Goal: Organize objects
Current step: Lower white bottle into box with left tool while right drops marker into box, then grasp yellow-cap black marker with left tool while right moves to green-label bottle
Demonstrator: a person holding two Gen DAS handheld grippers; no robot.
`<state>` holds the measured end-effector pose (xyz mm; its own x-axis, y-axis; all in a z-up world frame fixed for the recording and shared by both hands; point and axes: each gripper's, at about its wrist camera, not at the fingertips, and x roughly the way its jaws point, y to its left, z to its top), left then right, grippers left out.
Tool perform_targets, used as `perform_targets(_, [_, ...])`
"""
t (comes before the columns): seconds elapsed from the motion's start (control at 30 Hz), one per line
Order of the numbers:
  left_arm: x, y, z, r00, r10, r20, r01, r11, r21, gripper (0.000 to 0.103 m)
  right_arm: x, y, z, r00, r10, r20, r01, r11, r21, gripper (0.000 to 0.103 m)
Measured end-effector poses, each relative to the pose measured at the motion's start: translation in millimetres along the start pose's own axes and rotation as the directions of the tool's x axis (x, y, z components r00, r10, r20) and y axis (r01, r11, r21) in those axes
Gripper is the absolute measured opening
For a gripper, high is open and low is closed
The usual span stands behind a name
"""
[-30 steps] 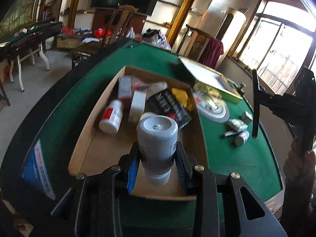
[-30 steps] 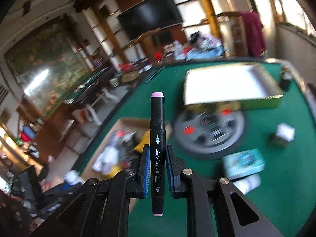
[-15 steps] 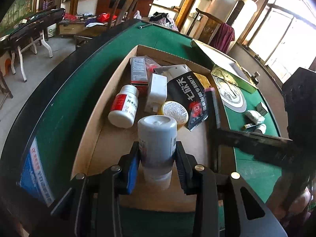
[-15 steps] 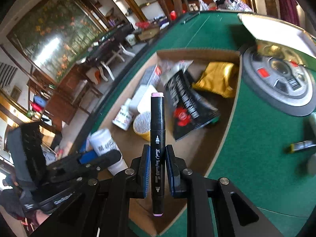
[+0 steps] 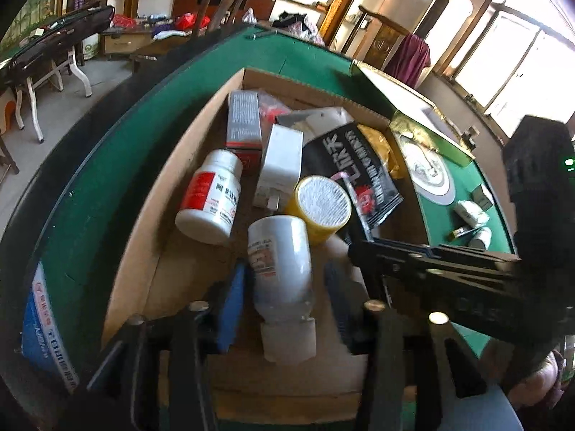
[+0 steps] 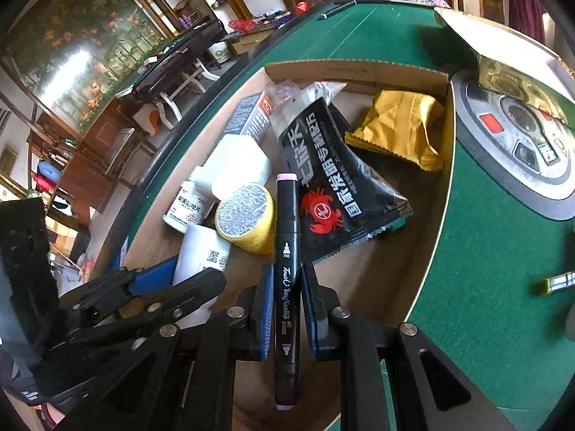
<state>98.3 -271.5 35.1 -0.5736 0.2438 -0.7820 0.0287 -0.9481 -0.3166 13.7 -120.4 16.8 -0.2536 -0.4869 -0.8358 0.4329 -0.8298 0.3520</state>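
A white bottle lies loose between the pads of my left gripper, over the floor of the cardboard box. The jaws are opening, and a gap shows on each side of the bottle. My right gripper is shut on a black marker with pink ends, held low over the box beside a yellow tub. In the left wrist view the right gripper reaches in from the right. The right wrist view shows the left gripper and the bottle at lower left.
The box also holds a red-labelled white bottle, a white carton, a grey carton, a black pouch and a gold packet. A round grey disc and small items lie on the green felt at right.
The left jaws have come apart from the bottle, which has tipped lower into the box. The right gripper has dropped with the marker from above the table to low inside the box.
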Motion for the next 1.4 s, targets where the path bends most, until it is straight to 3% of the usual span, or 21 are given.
perform_targets(0.07, [-11.5, -0.6, -1.0, 0.999, 0.013, 0.038, -0.013, 1.000, -0.002, 0.067, -1.1, 3.3, 0.1, 1.000, -0.012, 0.006, 0.012, 1.000, -0.005, 0.018])
perform_targets(0.17, [-27.1, 0.2, -0.4, 0.997, -0.001, 0.075, 0.002, 1.000, -0.017, 0.075, -1.6, 5.2, -1.3, 0.999, -0.039, 0.011, 0.039, 0.999, -0.002, 0.024])
perform_targets(0.23, [-39.4, 2.1, -1.3, 0.994, -0.009, 0.106, 0.013, 0.999, -0.034, 0.081, -6.9, 6.4, -3.8, 0.998, -0.051, 0.032, 0.051, 0.999, -0.002, 0.055])
perform_targets(0.4, [-61.1, 5.4, -2.6, 0.985, 0.002, 0.175, 0.007, 0.999, -0.050, 0.085, -38.5, 17.5, -11.3, 0.982, -0.120, 0.145, 0.128, 0.991, -0.048, 0.077])
perform_targets(0.43, [-63.0, 5.5, -2.2, 0.983, 0.003, 0.183, 0.007, 0.998, -0.055, 0.086, -47.2, 19.1, -13.3, 0.973, -0.147, 0.177, 0.158, 0.986, -0.054, 0.086])
perform_targets(0.5, [-67.9, 3.5, -1.8, 0.980, 0.001, 0.200, 0.012, 0.998, -0.066, 0.086, -63.8, 21.5, -17.7, 0.951, -0.197, 0.240, 0.217, 0.974, -0.059, 0.092])
perform_targets(0.77, [-79.6, -28.9, -3.2, 0.971, 0.014, 0.239, -0.014, 1.000, -0.002, 0.086, -108.7, 14.8, -28.8, 0.822, -0.395, 0.411, 0.453, 0.890, -0.049, 0.099])
perform_targets(0.93, [-73.7, -62.5, -2.6, 0.973, 0.027, 0.229, -0.047, 0.996, 0.079, 0.086, -126.8, -17.1, -34.1, 0.808, -0.418, 0.416, 0.456, 0.890, 0.008, 0.102])
perform_targets(1.2, [-55.5, -110.9, -2.4, 0.986, -0.023, 0.165, -0.005, 0.986, 0.165, 0.086, -152.9, -86.8, -40.9, 0.782, -0.479, 0.399, 0.453, 0.876, 0.164, 0.102])
perform_targets(1.3, [-43.3, -128.3, -2.1, 0.992, -0.061, 0.110, 0.040, 0.982, 0.184, 0.086, -164.7, -113.5, -45.3, 0.761, -0.514, 0.396, 0.468, 0.857, 0.214, 0.102])
perform_targets(1.4, [-32.1, -146.5, -3.1, 0.994, -0.095, 0.061, 0.081, 0.975, 0.209, 0.086, -180.8, -145.1, -49.6, 0.719, -0.569, 0.398, 0.500, 0.822, 0.272, 0.102])
